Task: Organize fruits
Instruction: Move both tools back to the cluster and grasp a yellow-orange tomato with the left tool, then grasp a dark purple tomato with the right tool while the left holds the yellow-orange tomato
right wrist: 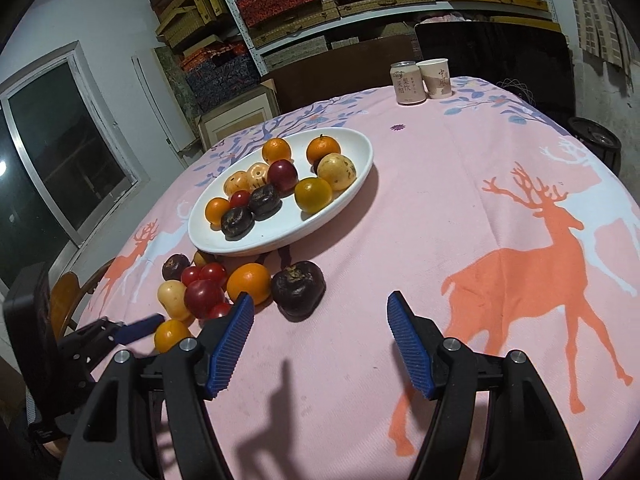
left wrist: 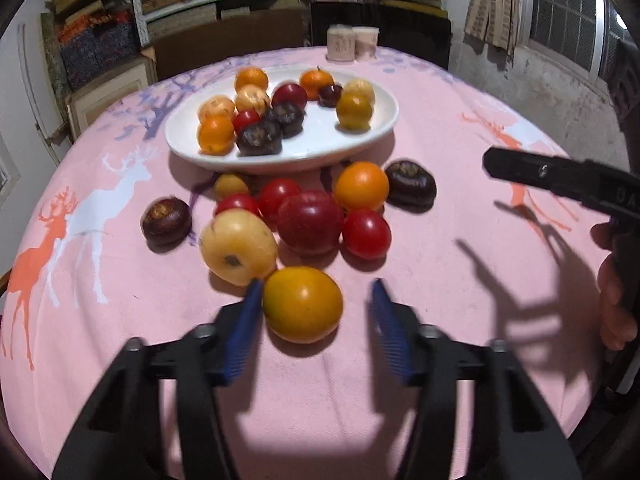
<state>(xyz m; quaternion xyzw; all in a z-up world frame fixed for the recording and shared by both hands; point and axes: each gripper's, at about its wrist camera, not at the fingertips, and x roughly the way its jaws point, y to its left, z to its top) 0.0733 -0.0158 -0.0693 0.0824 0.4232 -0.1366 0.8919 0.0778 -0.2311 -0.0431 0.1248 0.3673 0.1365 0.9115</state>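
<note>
Yellow-orange fruit (left wrist: 302, 304) between spread left gripper (left wrist: 316, 300) fingers (left wrist: 246, 320)

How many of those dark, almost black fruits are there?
4: two on the white plate, front and behind it; two on the cloth, left and right of the pile. Others may be hidden.

The tablecloth (right wrist: 400, 216) is showing pink with orange and white deer — around the white plate (right wrist: 356, 148), fruits are glowing orange, red, yellow, dark purple.

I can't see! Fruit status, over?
Left hand-held gripper open around yellow-orange fruit. Right hand-held gripper open, empty. White plate behind fruit pile.
</note>
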